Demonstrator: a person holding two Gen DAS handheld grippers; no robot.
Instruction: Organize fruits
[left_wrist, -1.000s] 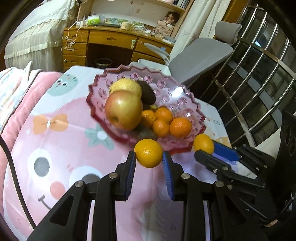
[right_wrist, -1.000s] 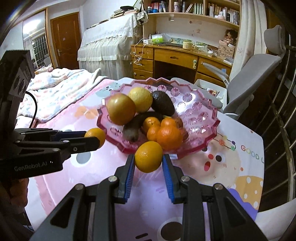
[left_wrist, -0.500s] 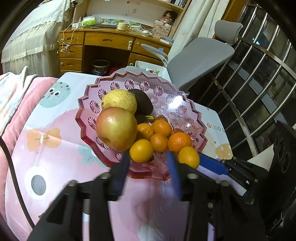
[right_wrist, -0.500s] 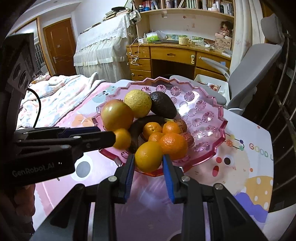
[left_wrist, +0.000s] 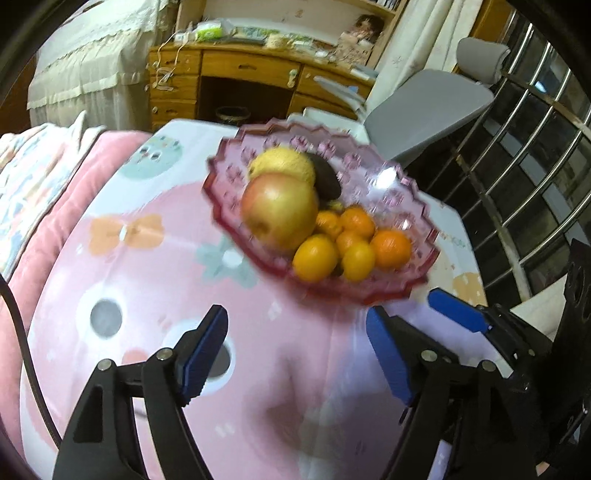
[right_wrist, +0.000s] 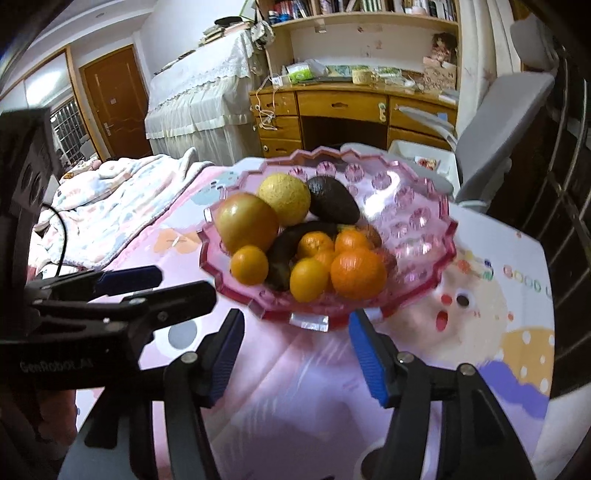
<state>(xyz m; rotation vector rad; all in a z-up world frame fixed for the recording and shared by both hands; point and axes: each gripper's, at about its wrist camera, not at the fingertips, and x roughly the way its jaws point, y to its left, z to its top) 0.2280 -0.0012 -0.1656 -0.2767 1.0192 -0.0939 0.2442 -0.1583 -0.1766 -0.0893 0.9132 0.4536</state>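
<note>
A pink glass fruit bowl (right_wrist: 309, 320) (left_wrist: 424, 258) stands on the cartoon-print cloth. It holds a red-yellow apple (right_wrist: 245, 221) (left_wrist: 279, 210), a yellow round fruit (right_wrist: 284, 199), a dark avocado (right_wrist: 332, 199) and several oranges. One small orange (right_wrist: 249, 265) lies by the apple and another (right_wrist: 309, 278) sits at the bowl's near side. My left gripper (left_wrist: 295, 332) (right_wrist: 177, 286) hangs just short of the near rim, its jaws opening, nothing between them. My right gripper (right_wrist: 295, 332) (left_wrist: 454, 314) is beside it, its jaws also opening and empty.
The pink cloth (left_wrist: 147, 280) covers the table between the grippers and the bowl. A grey office chair (left_wrist: 424, 107) stands behind the bowl. A wooden desk (right_wrist: 351, 107) is farther back, a bed with blankets (right_wrist: 110, 206) lies left, and a metal railing (left_wrist: 517, 184) runs along the right.
Each gripper held an orange, carried it to the bowl's near side and let it go there. Both pairs of jaws have opened wide and drawn back from the rim.
</note>
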